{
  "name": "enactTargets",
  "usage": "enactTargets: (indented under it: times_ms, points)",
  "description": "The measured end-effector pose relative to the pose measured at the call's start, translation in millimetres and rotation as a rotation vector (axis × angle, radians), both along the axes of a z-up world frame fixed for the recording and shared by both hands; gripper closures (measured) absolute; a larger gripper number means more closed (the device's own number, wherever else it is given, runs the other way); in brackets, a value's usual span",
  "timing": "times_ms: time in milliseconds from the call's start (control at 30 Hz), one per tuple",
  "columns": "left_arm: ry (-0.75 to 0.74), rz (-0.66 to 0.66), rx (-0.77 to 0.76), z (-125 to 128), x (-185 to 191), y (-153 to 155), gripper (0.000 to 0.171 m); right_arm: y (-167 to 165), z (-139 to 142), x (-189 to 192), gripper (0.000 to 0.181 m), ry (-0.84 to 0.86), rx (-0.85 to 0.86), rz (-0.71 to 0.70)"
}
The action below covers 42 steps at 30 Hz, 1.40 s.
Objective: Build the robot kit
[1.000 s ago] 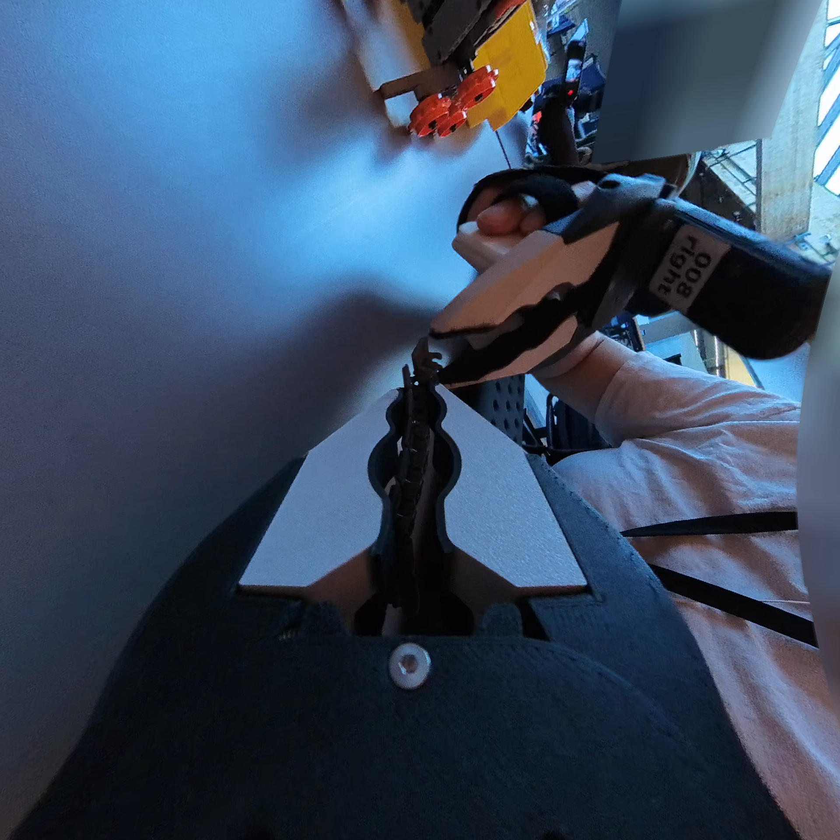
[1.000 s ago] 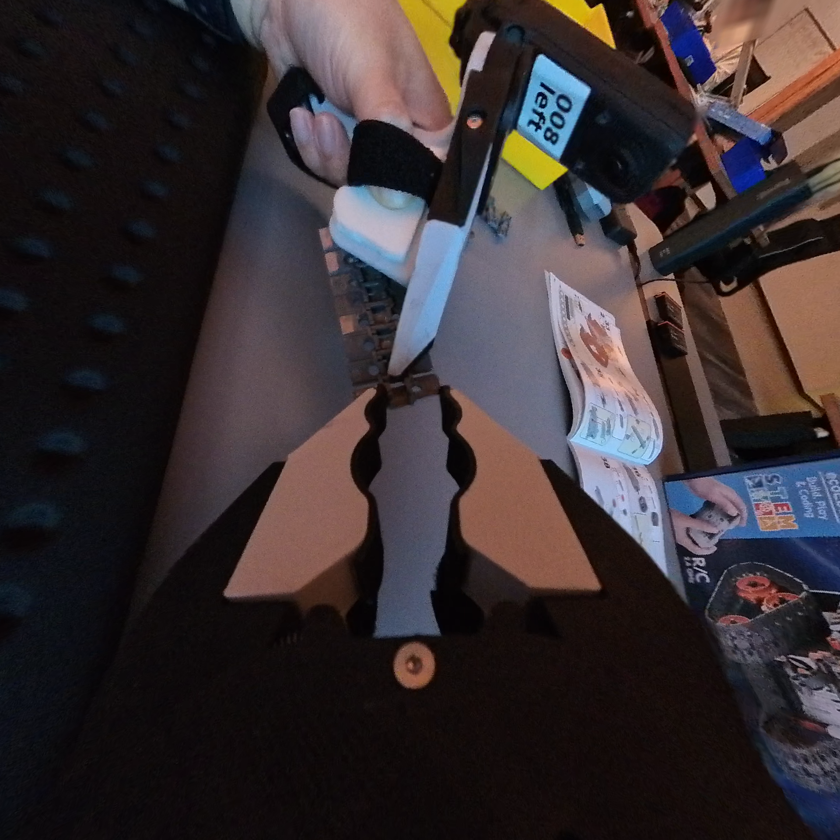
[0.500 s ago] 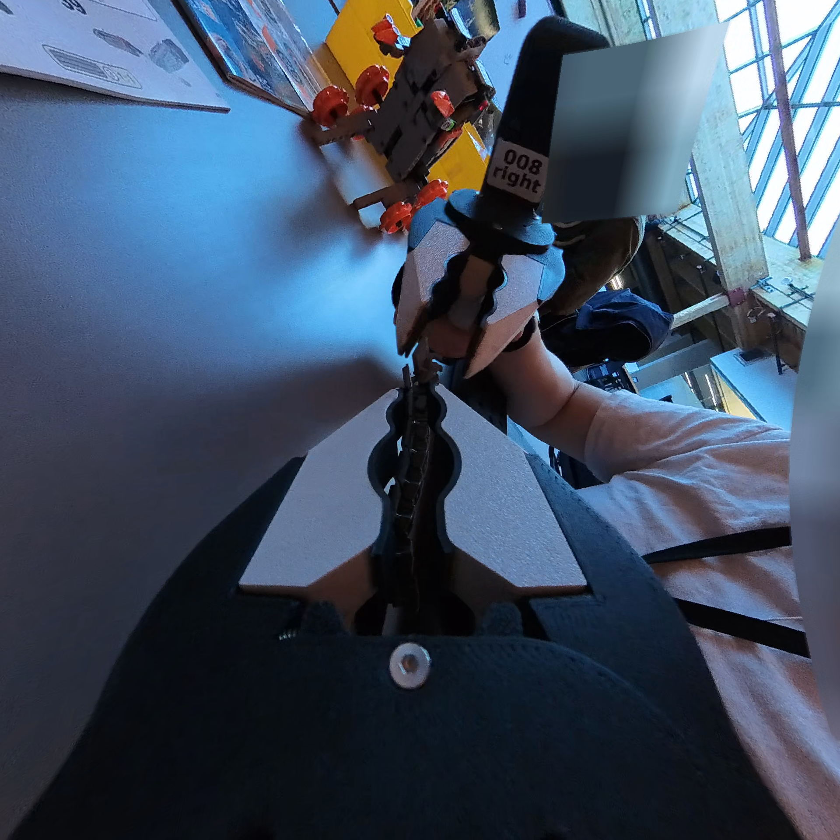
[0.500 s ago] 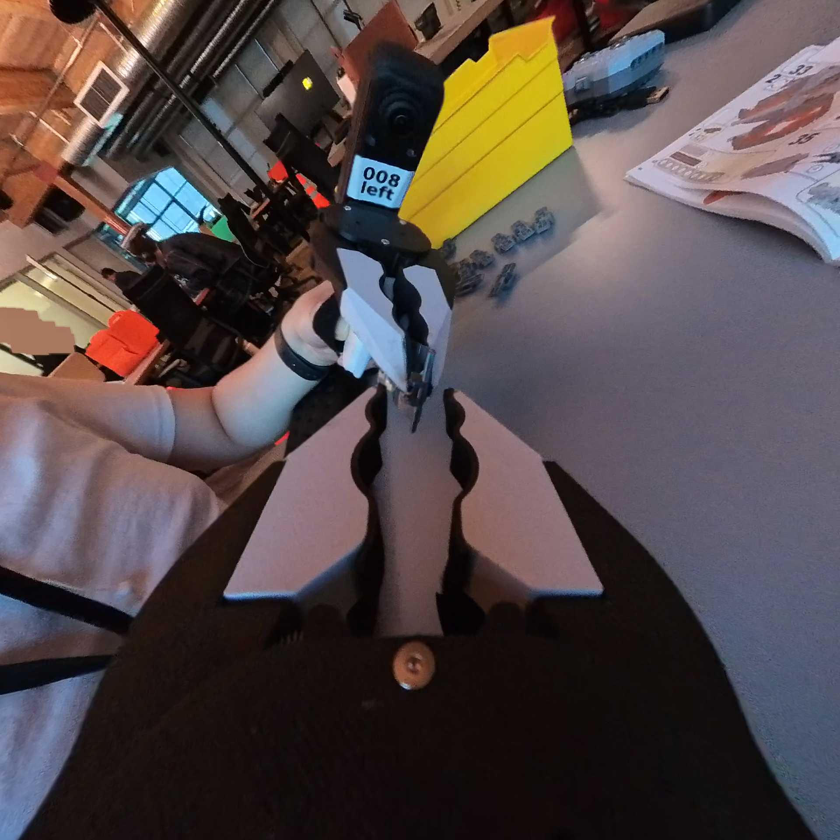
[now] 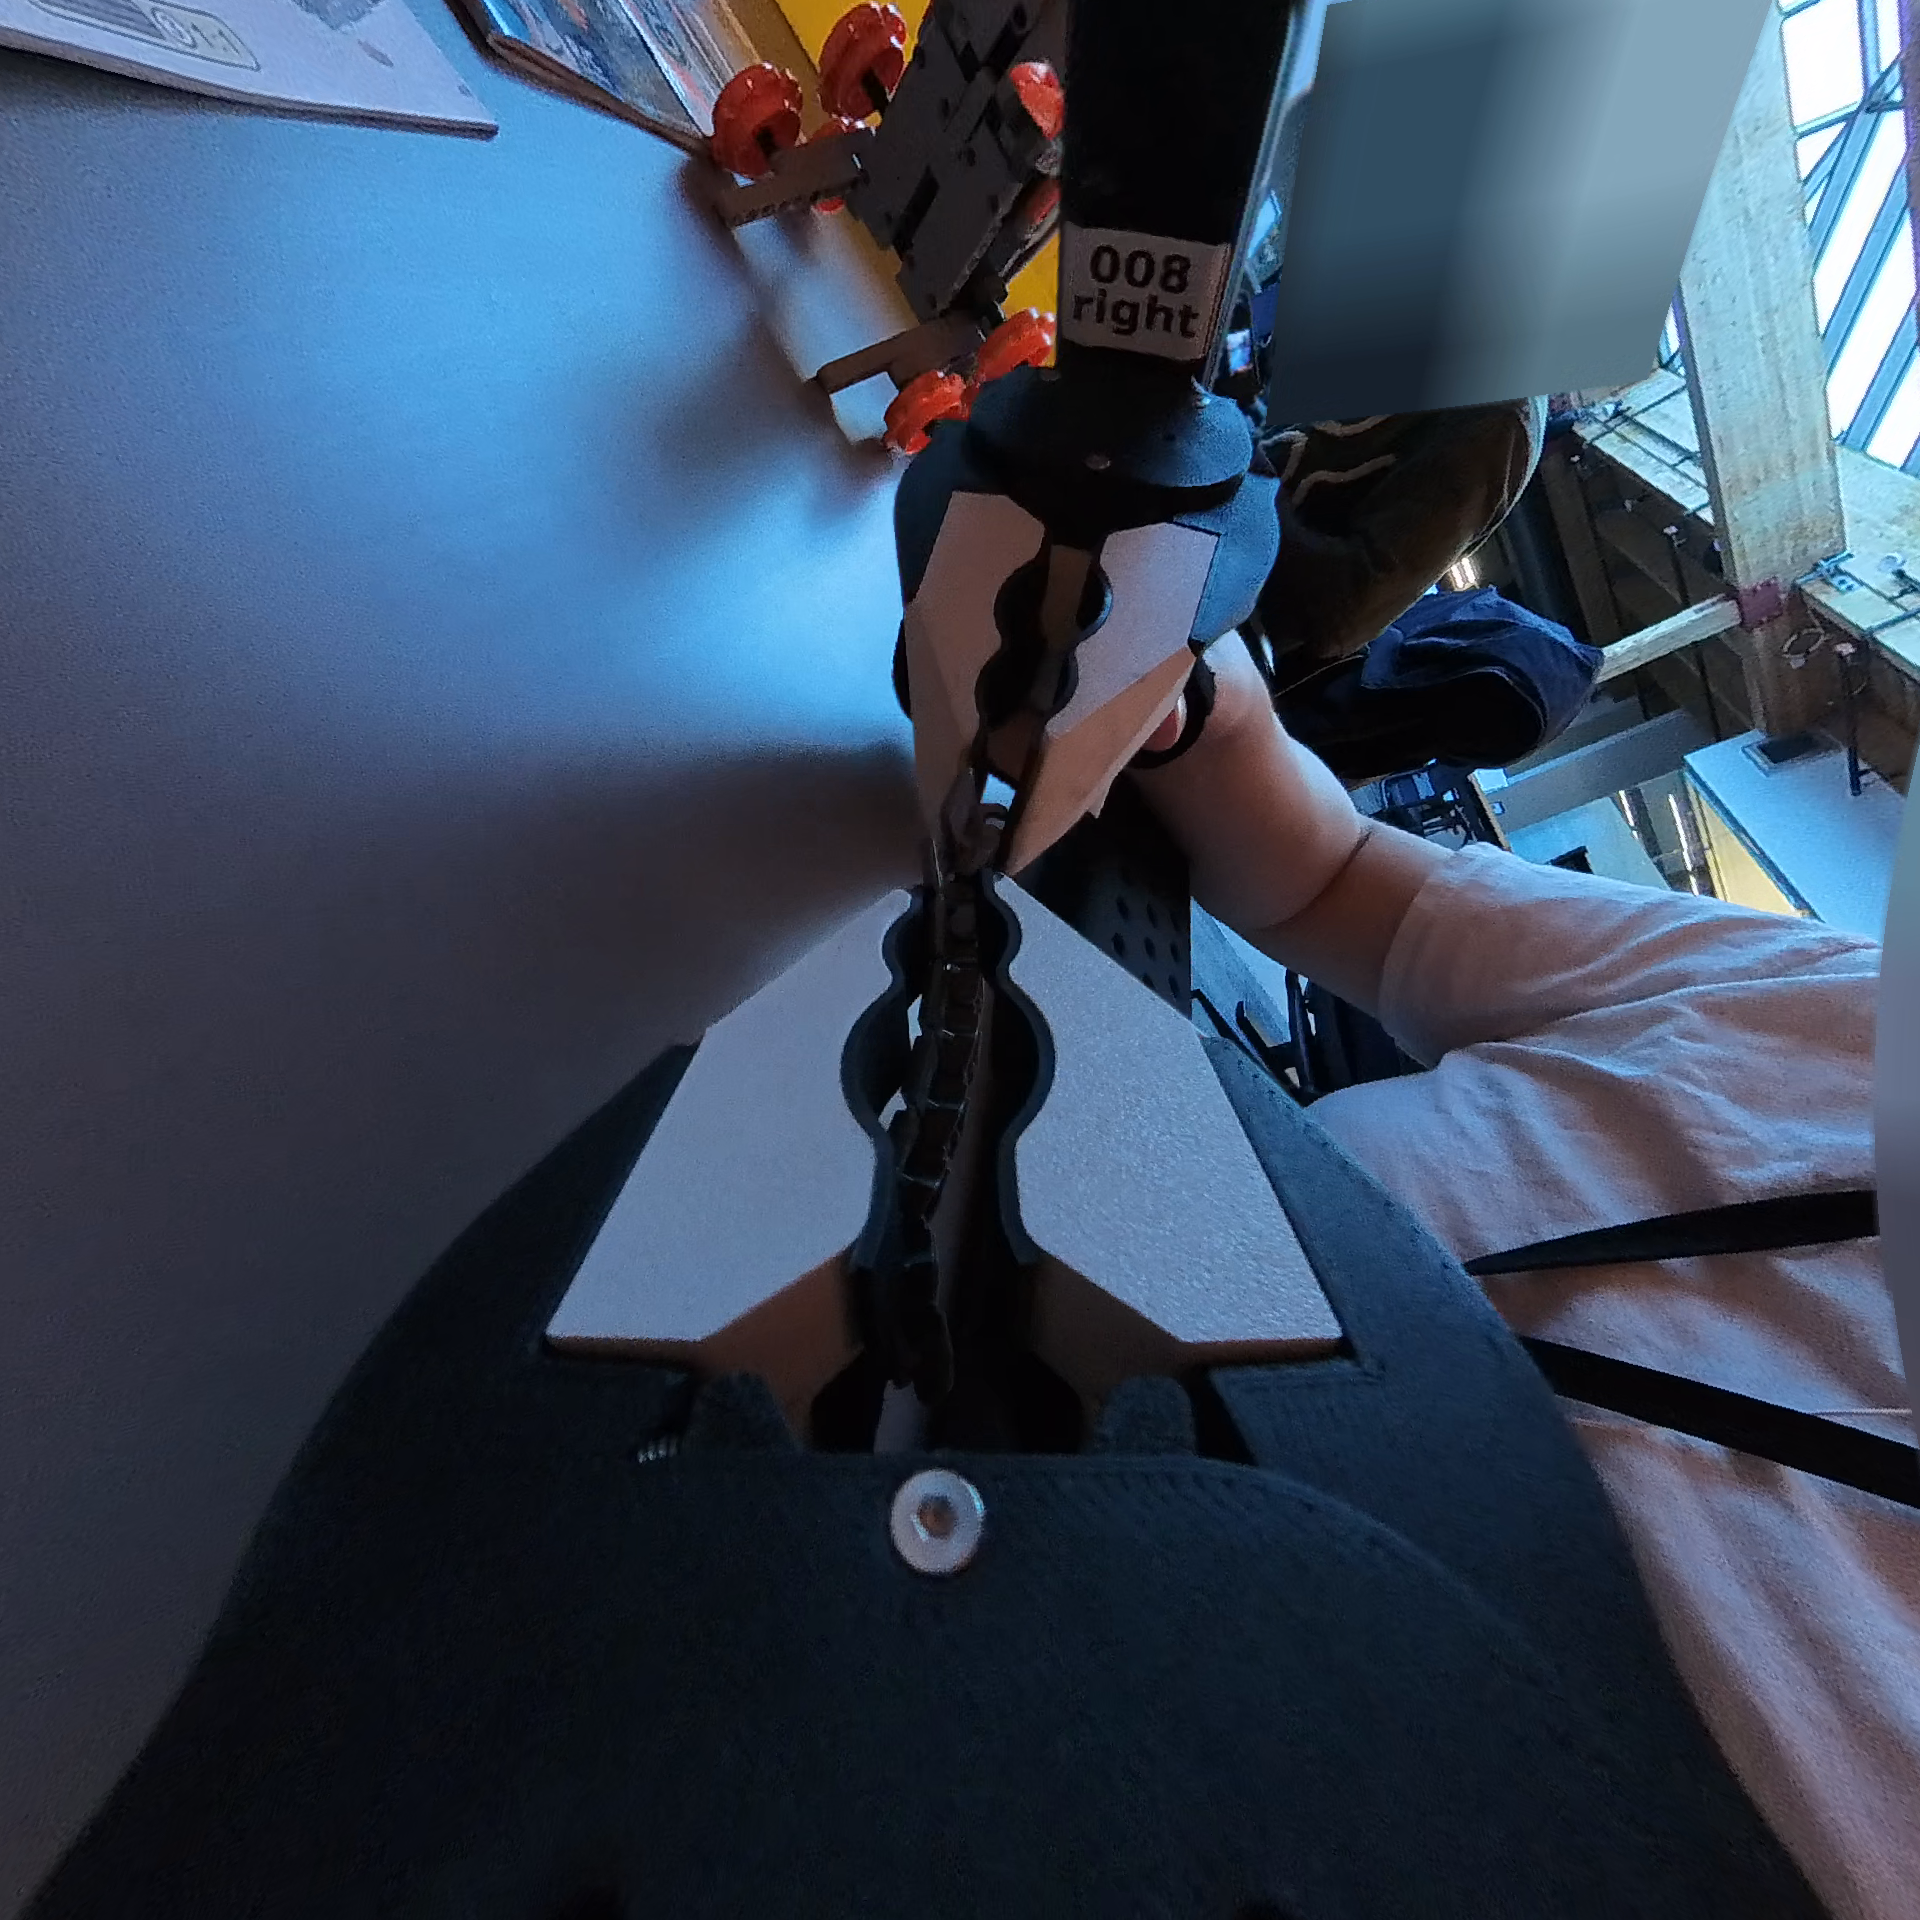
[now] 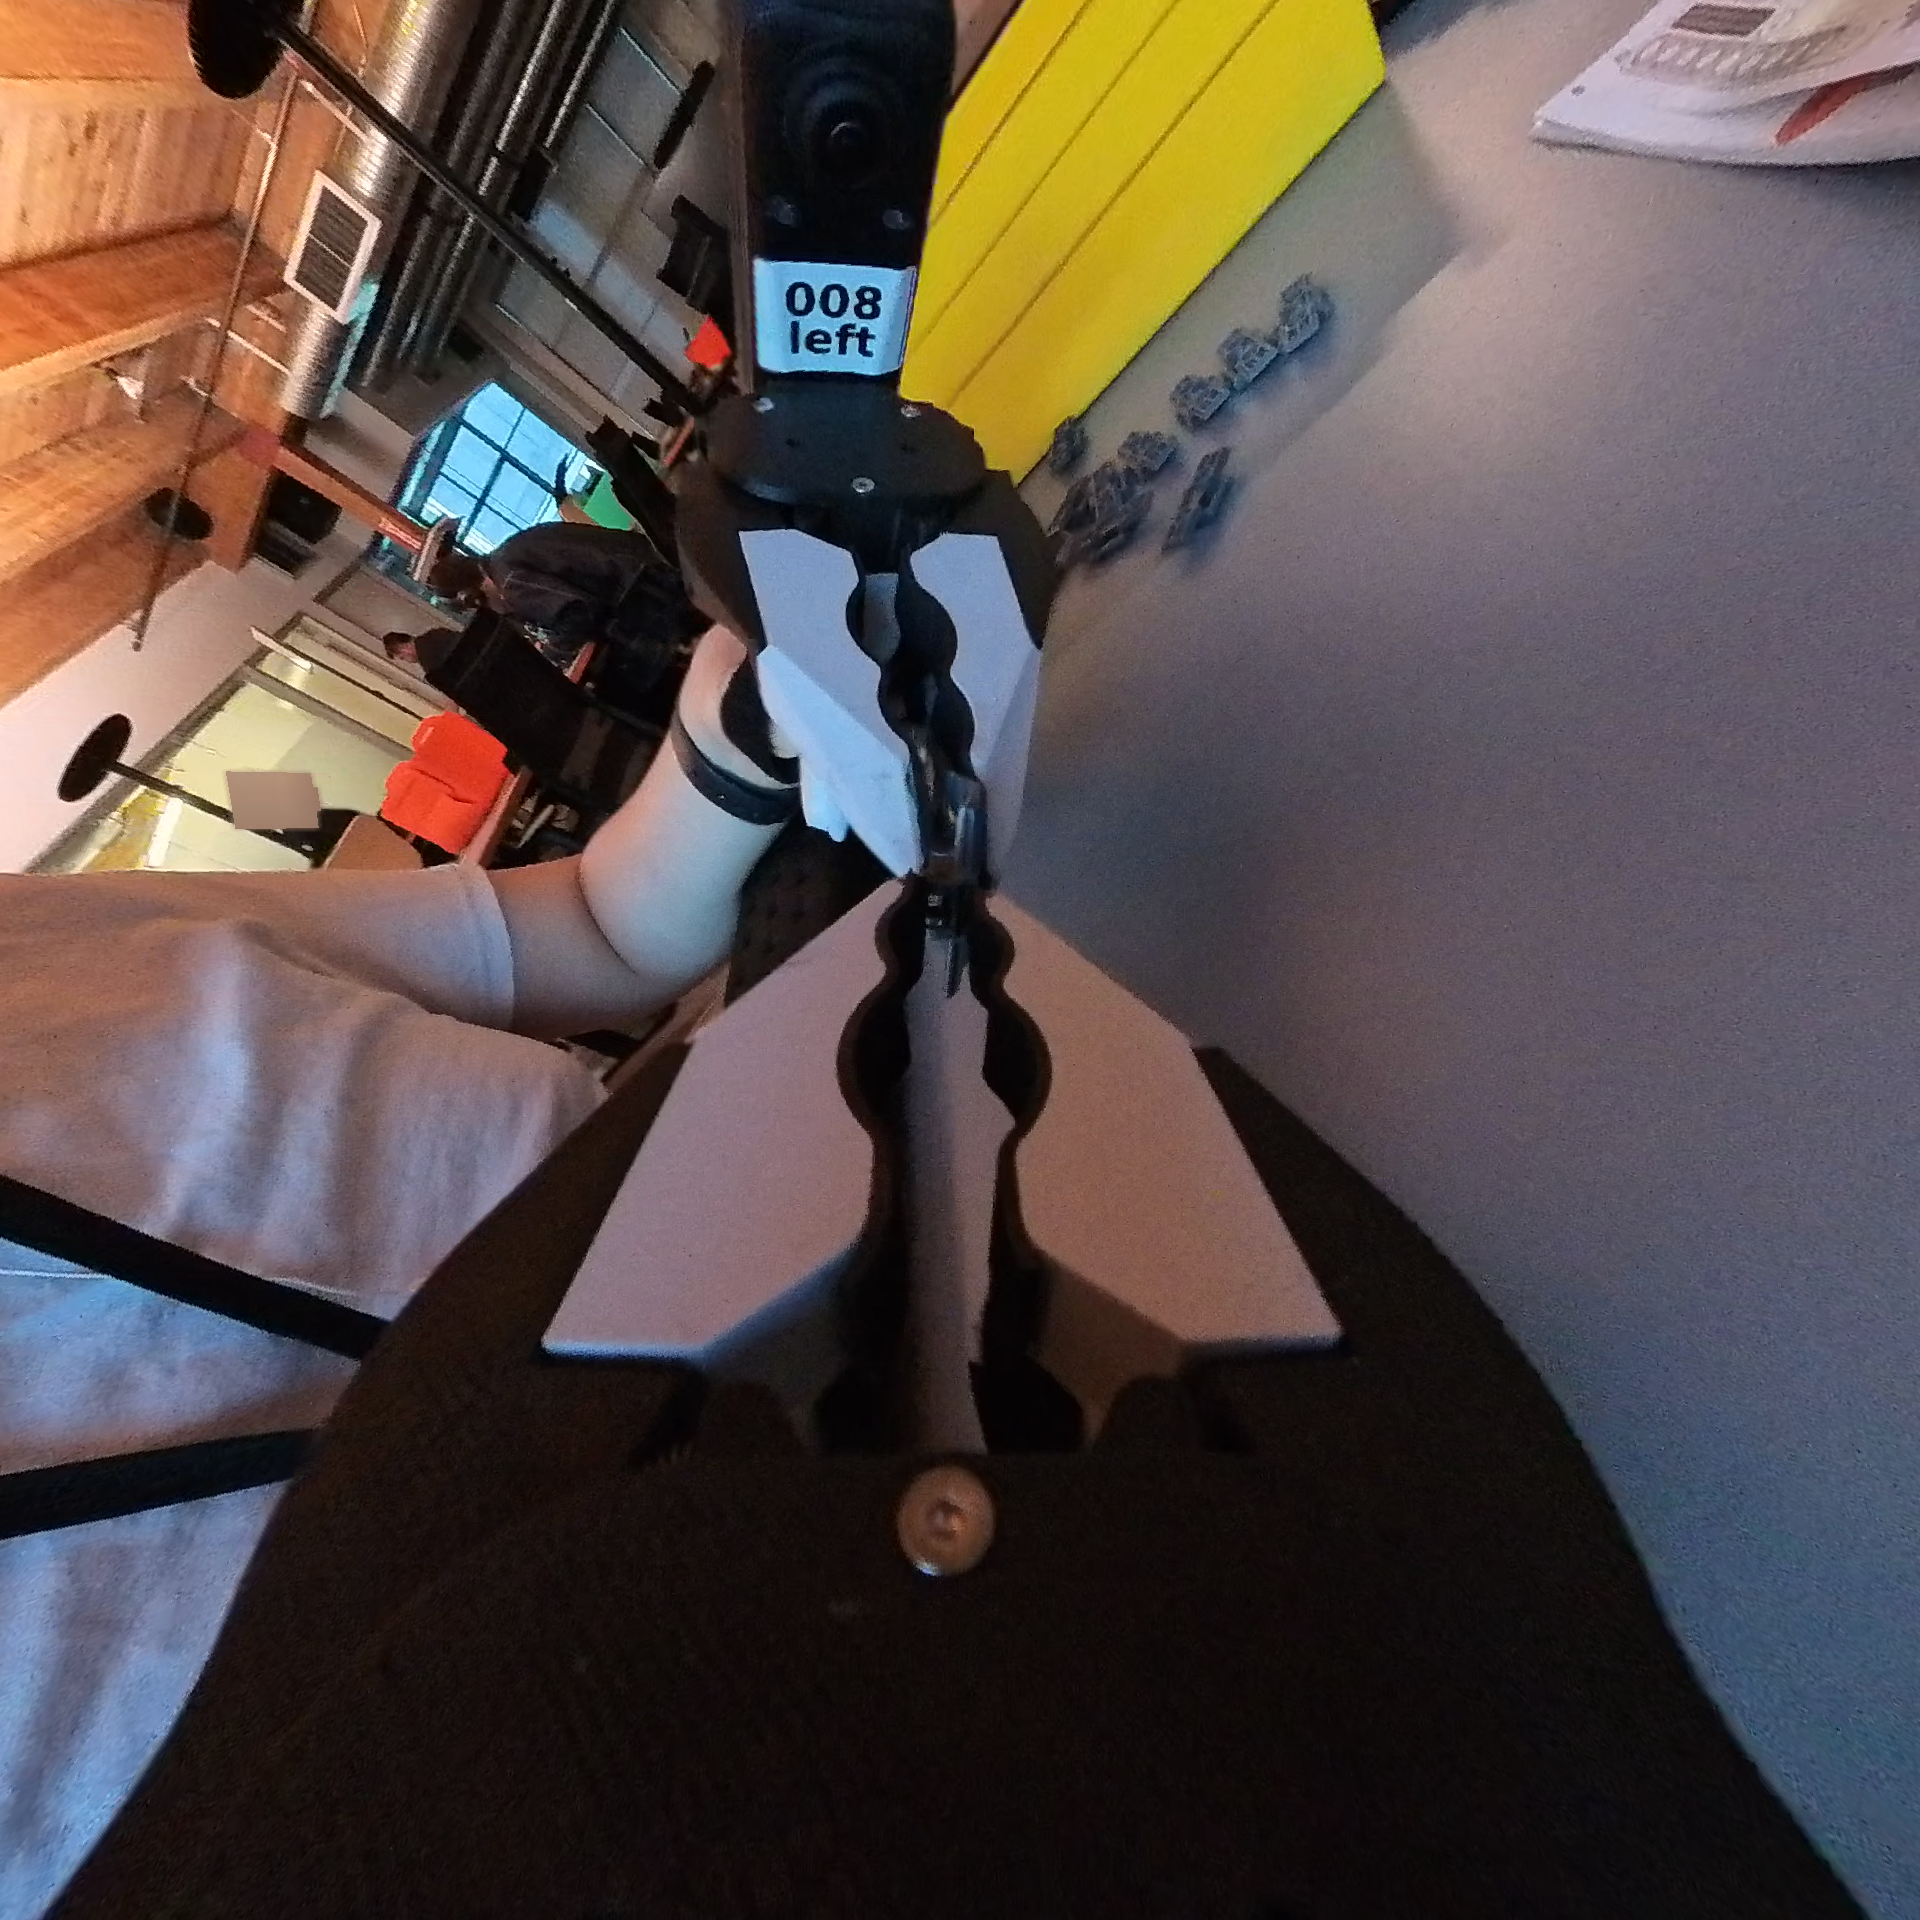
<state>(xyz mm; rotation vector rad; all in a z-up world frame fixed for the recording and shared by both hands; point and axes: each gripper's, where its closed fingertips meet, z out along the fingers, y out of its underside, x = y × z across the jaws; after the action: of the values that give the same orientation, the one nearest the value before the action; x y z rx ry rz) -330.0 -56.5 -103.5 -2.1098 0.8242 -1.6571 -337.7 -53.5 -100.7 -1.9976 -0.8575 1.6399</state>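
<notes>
My left gripper (image 5: 956, 894) is shut on a black chain of track links (image 5: 940, 1091) that runs lengthwise between its fingers. My right gripper (image 6: 951, 904) meets it tip to tip and is shut on a small dark track link (image 6: 951, 935) at the chain's end. The right gripper also shows in the left wrist view (image 5: 977, 831), pointing down at me. The left gripper also shows in the right wrist view (image 6: 951, 842), with the chain's end (image 6: 951, 800) sticking out of its tips. Both are held above the grey table (image 5: 364, 623). Whether the link is joined to the chain is hidden.
A yellow bin (image 6: 1122, 208) stands on the table with several loose grey links (image 6: 1195, 457) beside it. An open booklet (image 6: 1745, 94) lies farther off. A dark toy vehicle with orange wheels (image 5: 935, 177) and a printed box (image 5: 603, 52) sit at the far side. A person's sleeves flank both grippers. Less than 4 cm separates the two grippers' tips.
Both grippers have turned and swung up from the table. The right gripper now faces the left one tip to tip and has come closer, still holding its link.
</notes>
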Motion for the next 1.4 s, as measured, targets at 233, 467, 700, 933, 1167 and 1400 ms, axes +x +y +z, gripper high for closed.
enactTargets:
  times_ms: [233,467,700,933,1167,1400]
  points:
    - [-0.022,-0.027,-0.053,-1,1,-3,0.165,-3,-2,1,0.177,-0.013,-0.009,0.026]
    - [0.017,-0.039,-0.081,-9,1,-6,0.165,-7,-11,1,0.176,-0.020,-0.021,0.062]
    - [0.004,-0.038,-0.086,-8,2,-6,0.165,-7,-10,0,0.176,-0.008,-0.042,0.064]
    - [-0.140,-0.100,-0.268,7,3,-12,0.142,-8,-7,2,0.177,0.013,-0.094,0.073]
    - [-0.151,-0.083,-0.371,0,4,-8,0.147,-7,-12,2,0.177,0.022,-0.136,0.065]
    - [-0.166,-0.058,-0.537,-13,4,-5,0.158,-7,-20,1,0.178,0.009,-0.170,0.065]
